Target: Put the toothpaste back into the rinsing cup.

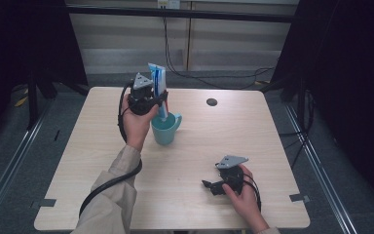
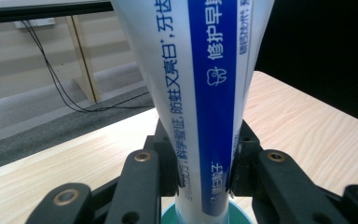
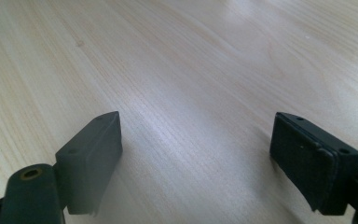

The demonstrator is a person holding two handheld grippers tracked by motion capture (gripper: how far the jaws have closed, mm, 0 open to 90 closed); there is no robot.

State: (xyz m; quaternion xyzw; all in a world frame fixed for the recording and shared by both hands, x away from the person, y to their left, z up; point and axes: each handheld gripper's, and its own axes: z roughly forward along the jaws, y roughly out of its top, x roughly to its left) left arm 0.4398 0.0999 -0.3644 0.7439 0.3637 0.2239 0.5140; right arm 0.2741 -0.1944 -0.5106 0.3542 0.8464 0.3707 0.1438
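Toothpaste tube [image 1: 158, 84], white with a broad blue stripe and printed characters, stands upright with its lower end inside a teal mug [image 1: 165, 128]. The mug sits on a pale wooden surface [image 1: 78, 161], toward the far left of its middle, with its handle pointing to the right in the high view.

The left gripper [image 1: 148, 100] is held above and just behind the mug by the person's left hand [image 1: 135, 124], whose beige sleeve [image 1: 108, 200] enters from the bottom edge. Its jaws are closed against the tube's two sides, low on its body. In the left gripper view the tube [image 2: 200, 93] rises between the two black jaws and widens toward the top of the frame, and the mug's teal rim [image 2: 168, 217] shows just beneath the jaws.

The right gripper [image 1: 213, 186] rests low over the near right part of the surface, well apart from the mug, held by the person's right hand [image 1: 243, 197]. Its jaws stand wide apart with bare wood grain between them, as the right gripper view shows [image 3: 196, 158].

A small dark round hole [image 1: 212, 102] sits in the surface near its far edge.
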